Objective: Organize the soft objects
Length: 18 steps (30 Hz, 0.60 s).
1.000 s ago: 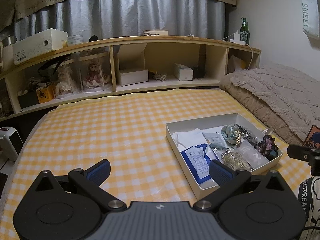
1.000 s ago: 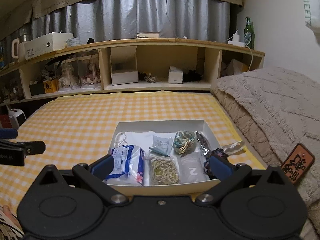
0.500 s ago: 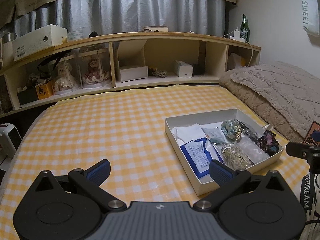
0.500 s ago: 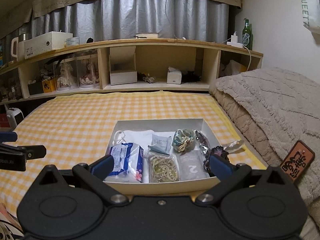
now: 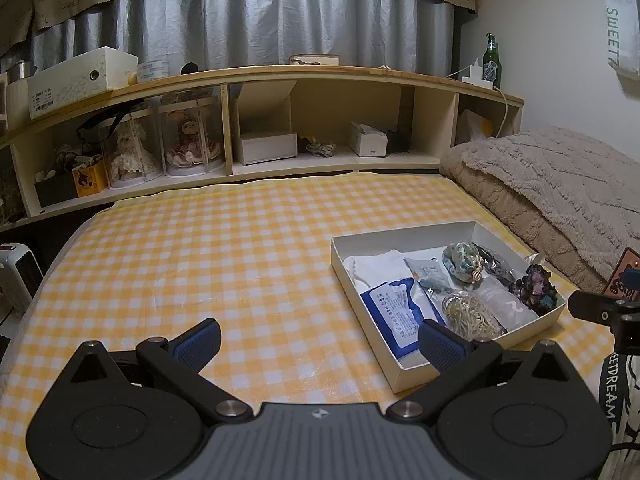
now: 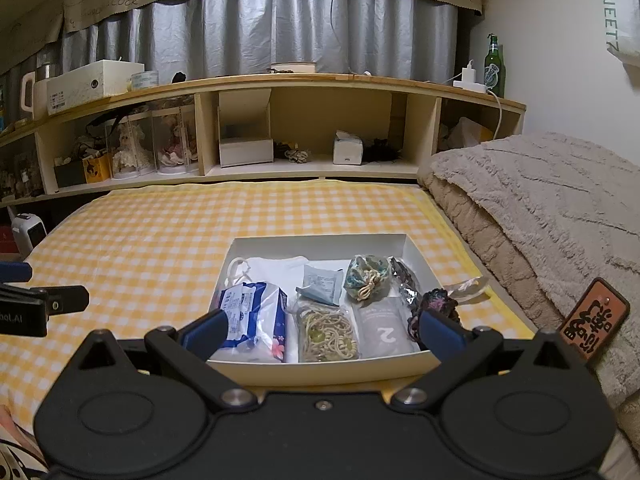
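Observation:
A white open box point(image 6: 320, 240) point(image 5: 340, 264) lies on the yellow checked bed cover. It holds a blue tissue pack point(image 6: 256, 312) point(image 5: 394, 314), a white cloth point(image 6: 276, 270), a small sachet point(image 6: 322, 282), a floral drawstring pouch point(image 6: 368, 276) point(image 5: 462, 266), a bag of beige cord point(image 6: 326, 334) point(image 5: 472, 314), a grey packet marked 2 point(image 6: 384, 332) and a dark knitted piece point(image 6: 434, 302) point(image 5: 538, 286). My right gripper point(image 6: 322, 330) is open and empty, just in front of the box. My left gripper point(image 5: 320, 344) is open and empty, left of the box.
A wooden shelf unit point(image 6: 280, 128) with dolls, boxes and a green bottle point(image 6: 494, 66) runs along the back. A beige blanket point(image 6: 540, 208) lies on the right. An orange tag point(image 6: 594, 320) rests at its edge. A small white heater point(image 5: 18, 276) stands at left.
Both grippers have drawn back a little and lifted slightly, so the box sits a bit farther off. Both stay open and empty.

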{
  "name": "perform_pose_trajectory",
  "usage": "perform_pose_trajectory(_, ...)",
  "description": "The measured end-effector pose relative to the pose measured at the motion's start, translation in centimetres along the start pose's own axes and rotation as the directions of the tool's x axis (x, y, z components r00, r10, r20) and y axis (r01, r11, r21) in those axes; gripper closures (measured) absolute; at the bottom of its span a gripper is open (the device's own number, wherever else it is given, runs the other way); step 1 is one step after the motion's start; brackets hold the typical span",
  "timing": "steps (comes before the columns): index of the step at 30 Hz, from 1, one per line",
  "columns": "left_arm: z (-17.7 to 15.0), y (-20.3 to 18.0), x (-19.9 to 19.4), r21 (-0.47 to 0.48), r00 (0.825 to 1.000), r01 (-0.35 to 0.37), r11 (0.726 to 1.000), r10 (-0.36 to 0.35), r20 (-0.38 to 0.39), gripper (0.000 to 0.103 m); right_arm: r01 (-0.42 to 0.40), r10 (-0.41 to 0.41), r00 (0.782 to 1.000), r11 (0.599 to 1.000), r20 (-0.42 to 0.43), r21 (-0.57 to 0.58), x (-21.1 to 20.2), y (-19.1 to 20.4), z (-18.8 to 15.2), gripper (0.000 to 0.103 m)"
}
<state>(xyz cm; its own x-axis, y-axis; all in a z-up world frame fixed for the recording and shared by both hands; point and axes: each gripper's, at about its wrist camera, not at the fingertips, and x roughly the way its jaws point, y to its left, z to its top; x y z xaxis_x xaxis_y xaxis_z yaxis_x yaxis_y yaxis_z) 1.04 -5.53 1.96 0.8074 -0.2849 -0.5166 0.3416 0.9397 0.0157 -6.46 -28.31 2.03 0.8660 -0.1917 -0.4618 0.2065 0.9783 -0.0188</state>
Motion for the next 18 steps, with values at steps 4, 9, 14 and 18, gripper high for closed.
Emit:
perform_pose_trajectory(4,0.00,-0.02,0.01,0.000,1.000,-0.002,1.000,0.002,-0.002,0.000,-0.002,0.002,1.000,1.000,-0.001,0.006,-0.03,0.09,0.01,0.000)
perform_pose_trajectory(9,0.01,0.05,-0.06,0.000,1.000,-0.001,1.000,0.001,-0.001,0.000,-0.004,0.004,1.000,1.000,-0.002,0.009,0.00,-0.01,0.01,0.000)
perform_pose_trajectory(14,0.00,0.06,-0.04,0.000,1.000,-0.001,1.000,0.001,-0.002,0.000,-0.004,0.004,1.000,1.000,-0.002,0.008,0.00,-0.02,0.02,0.000)
perform_pose_trajectory(18,-0.01,0.04,-0.05,-0.001,1.000,-0.001,1.000,0.001,-0.001,0.000,-0.004,0.004,1.000,1.000,-0.002,0.009,-0.01,-0.02,0.02,0.000)
